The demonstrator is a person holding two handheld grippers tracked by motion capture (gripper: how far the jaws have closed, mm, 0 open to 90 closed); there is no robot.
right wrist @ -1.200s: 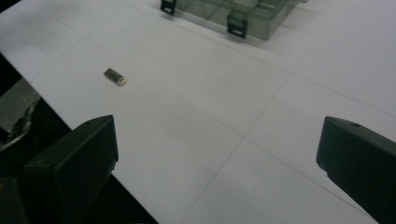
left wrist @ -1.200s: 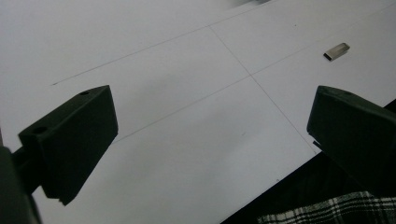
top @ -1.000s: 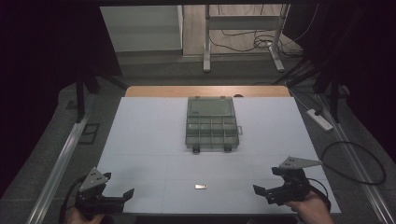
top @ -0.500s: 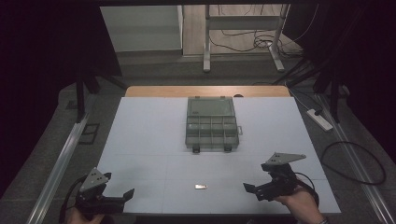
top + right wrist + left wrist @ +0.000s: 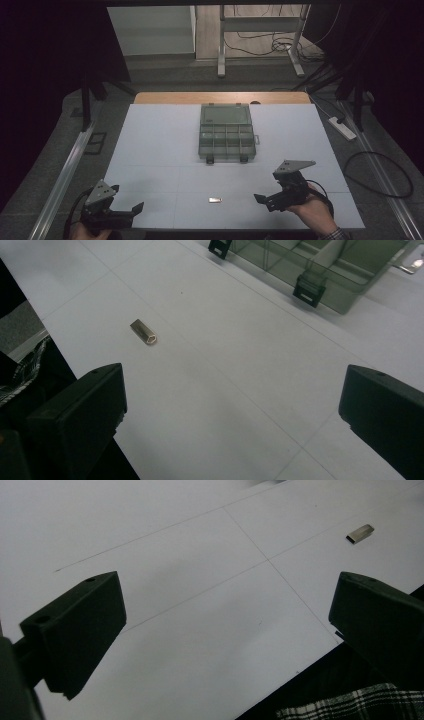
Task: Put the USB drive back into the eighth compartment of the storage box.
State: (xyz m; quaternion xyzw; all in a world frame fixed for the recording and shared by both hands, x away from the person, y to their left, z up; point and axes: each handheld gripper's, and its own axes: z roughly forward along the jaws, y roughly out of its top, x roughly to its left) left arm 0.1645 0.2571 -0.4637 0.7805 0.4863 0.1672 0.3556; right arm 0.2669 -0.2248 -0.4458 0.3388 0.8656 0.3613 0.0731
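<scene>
Since a second ago the right tongs have slid in from the table's right edge toward the middle, and the hand behind them has come further over the white table; the left tongs have stayed put at the near left corner. Both pairs stand wide open with nothing between the jaws; the two gripper views show bare table in each gap.

What the right tongs seem to be after is the small metal piece, which lies flat on the table just to their left and a little ahead of the tips, near but not touching; in the right gripper view it sits beyond the left jaw, outside the gap, so the tongs would need to swing that way before closing. From the left tongs it lies well off to their right.

Further out, straight ahead of both pairs, the clear compartment box sits with its lid thrown back (I'd guess so the piece can be dropped straight into a cell); its two black latches face the person, and one shows close in the right gripper view. The left tongs hang back, I'd say to leave the way free.
</scene>
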